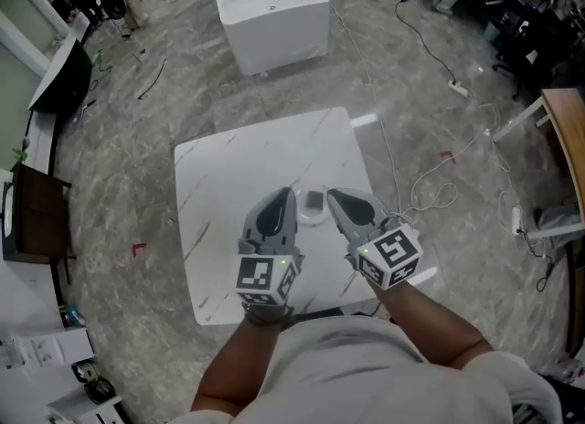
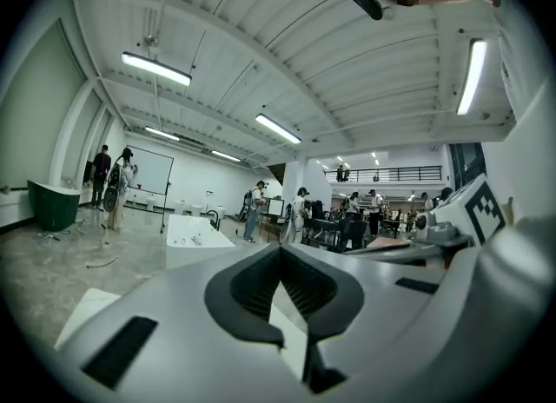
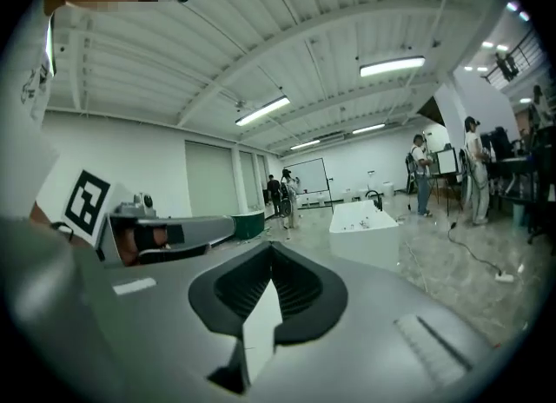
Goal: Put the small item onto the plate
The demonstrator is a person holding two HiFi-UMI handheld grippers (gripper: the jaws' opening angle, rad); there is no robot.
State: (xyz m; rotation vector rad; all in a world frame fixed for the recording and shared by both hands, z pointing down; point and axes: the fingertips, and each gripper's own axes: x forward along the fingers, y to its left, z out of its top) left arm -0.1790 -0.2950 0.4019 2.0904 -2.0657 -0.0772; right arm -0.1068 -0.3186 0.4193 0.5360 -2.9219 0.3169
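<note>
my left gripper [image 1: 287, 193], right gripper [image 1: 335, 195]: jaws closed, empty | small item [image 1: 315, 200] seems on plate [image 1: 307, 217] | looks light, rigid; pinch its edges

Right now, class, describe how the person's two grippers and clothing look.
The left gripper and right gripper have grey shells with black ribbed jaws. Each carries a white cube with black square markers. The person wears a pale short-sleeved top.
</note>
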